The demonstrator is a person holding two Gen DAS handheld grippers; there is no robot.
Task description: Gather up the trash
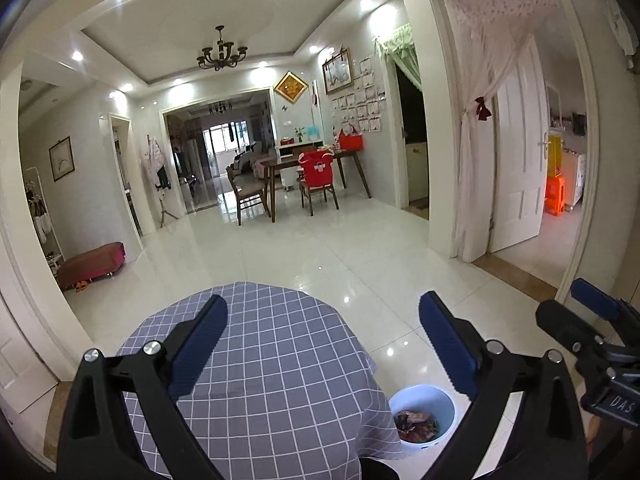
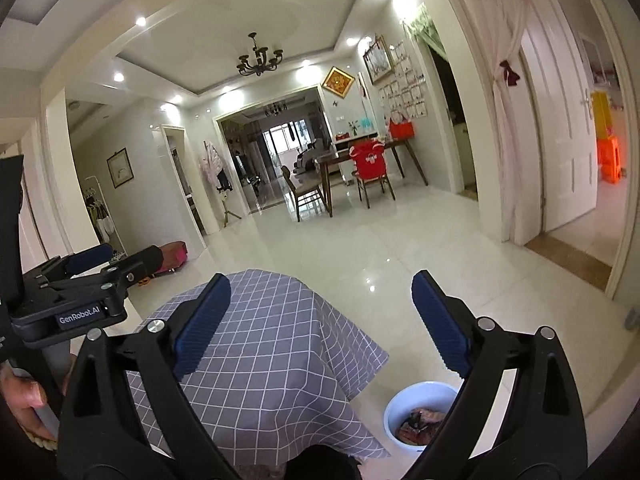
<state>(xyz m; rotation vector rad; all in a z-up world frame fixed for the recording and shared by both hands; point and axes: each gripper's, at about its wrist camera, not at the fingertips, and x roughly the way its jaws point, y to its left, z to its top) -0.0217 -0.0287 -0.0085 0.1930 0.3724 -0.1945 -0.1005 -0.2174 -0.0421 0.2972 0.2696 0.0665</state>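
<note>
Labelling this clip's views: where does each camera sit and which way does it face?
Left wrist: on the left gripper, open and empty, looking over the checked table down the hall to the dining table; the right gripper shows at its right edge.
Right wrist: on the right gripper, open and empty, facing the same way; the left gripper and the hand holding it show at left.
Shared: checked table, white bin with trash on the floor, chandelier, dining table.

Near: small table (image 1: pixel 276 360) draped in grey checked cloth (image 1: pixel 280 336), standing on glossy white tiled floor (image 1: pixel 320 248); pale blue bin (image 1: pixel 424 404) at right, holding brownish trash (image 1: pixel 416 424).
</note>
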